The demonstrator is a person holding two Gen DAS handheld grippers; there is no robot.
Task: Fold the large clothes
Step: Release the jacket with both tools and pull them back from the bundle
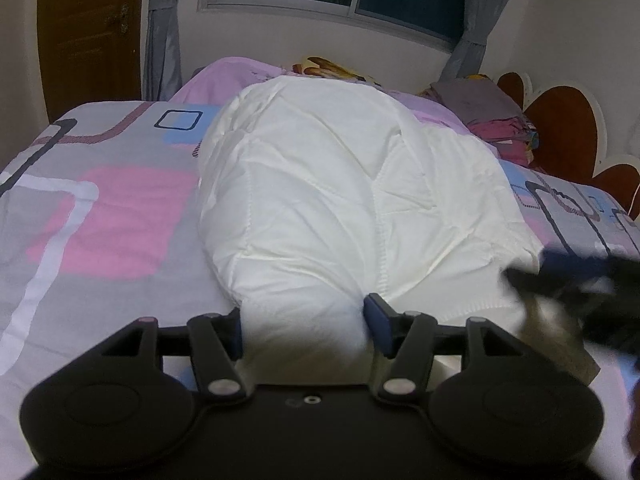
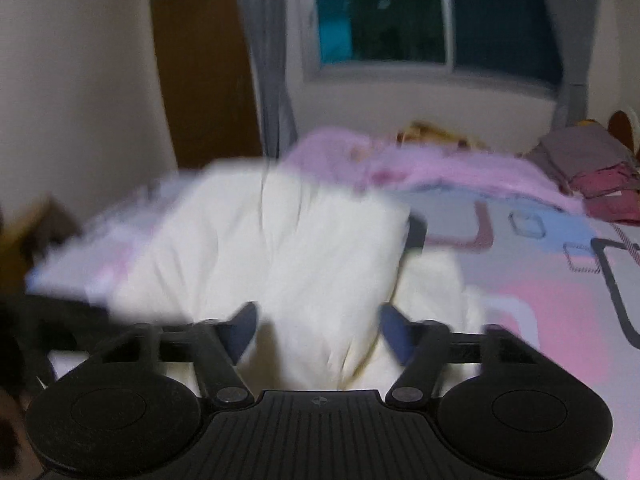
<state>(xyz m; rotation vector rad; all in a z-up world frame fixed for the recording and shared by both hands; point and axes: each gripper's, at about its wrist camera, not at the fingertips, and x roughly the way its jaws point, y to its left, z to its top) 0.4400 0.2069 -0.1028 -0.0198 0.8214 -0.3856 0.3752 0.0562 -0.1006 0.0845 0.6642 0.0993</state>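
A thick white quilt (image 1: 340, 184) lies bunched in a long mound on the bed's patterned sheet (image 1: 100, 208). My left gripper (image 1: 306, 330) is shut on the mound's near end, and white fabric fills the whole gap between its blue pads. In the blurred right wrist view, my right gripper (image 2: 320, 330) holds another bunch of the quilt (image 2: 280, 240) between its pads, lifted off the sheet (image 2: 540, 280). A dark blurred tool (image 1: 580, 280) shows at the right edge of the left wrist view, against the quilt's right side.
A pink cover (image 1: 224, 72) lies across the far side of the bed. Folded clothes (image 1: 492, 120) are stacked by the brown headboard (image 1: 560, 128). A wooden door (image 1: 88, 32), grey curtains and a window stand behind the bed.
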